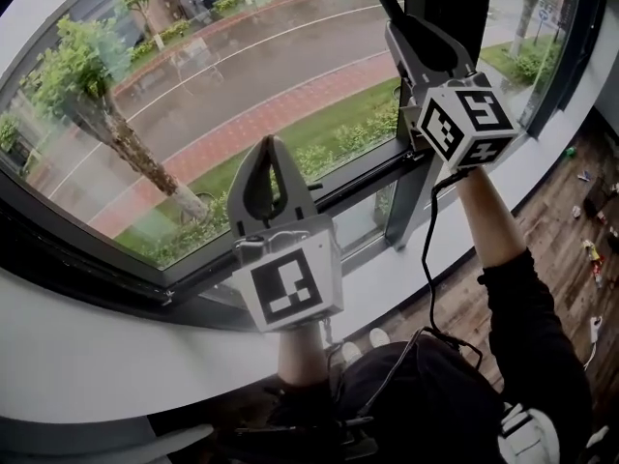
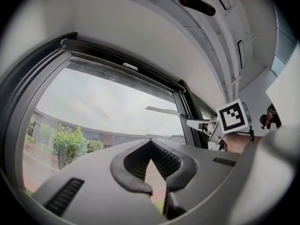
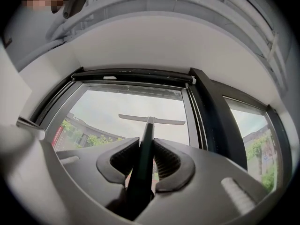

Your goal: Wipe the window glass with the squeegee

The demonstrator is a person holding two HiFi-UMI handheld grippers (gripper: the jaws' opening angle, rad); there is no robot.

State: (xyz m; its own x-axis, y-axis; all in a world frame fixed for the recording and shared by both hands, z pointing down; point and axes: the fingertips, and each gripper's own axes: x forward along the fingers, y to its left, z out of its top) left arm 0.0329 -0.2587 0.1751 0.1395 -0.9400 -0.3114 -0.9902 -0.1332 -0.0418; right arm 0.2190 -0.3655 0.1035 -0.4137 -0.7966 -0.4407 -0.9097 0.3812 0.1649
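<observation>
Big curved window glass [image 1: 242, 75] in a dark frame over a white sill [image 1: 116, 356], with a wet road and a leafy tree [image 1: 106, 114] outside and brown wooden floor [image 1: 571, 211] below.

My right claw [image 3: 146, 142] is clamped on the dark green handle of the squeegee with the thin grey blade [image 3: 143, 163]. The handle runs straight out between the pads. The blade sits crosswise ahead of the claw tips, in front of the upper part of the pane. I can't tell whether the blade touches the glass. A thick dark window post [image 3: 220, 121] stands just right of this claw. In the head view the right claw [image 1: 392, 22] is raised high, handle poking up past it, my dark-sleeved forearm [image 1: 522, 298] behind.

My left claw [image 2: 150, 143] has its tips pressed together, nothing between the pads, only outdoors showing through the gap behind the tips. It points at the same pane, lower than and left of the right claw, well apart from the squeegee. In the head view the left claw [image 1: 269, 143] sits over the bottom frame rail.
</observation>
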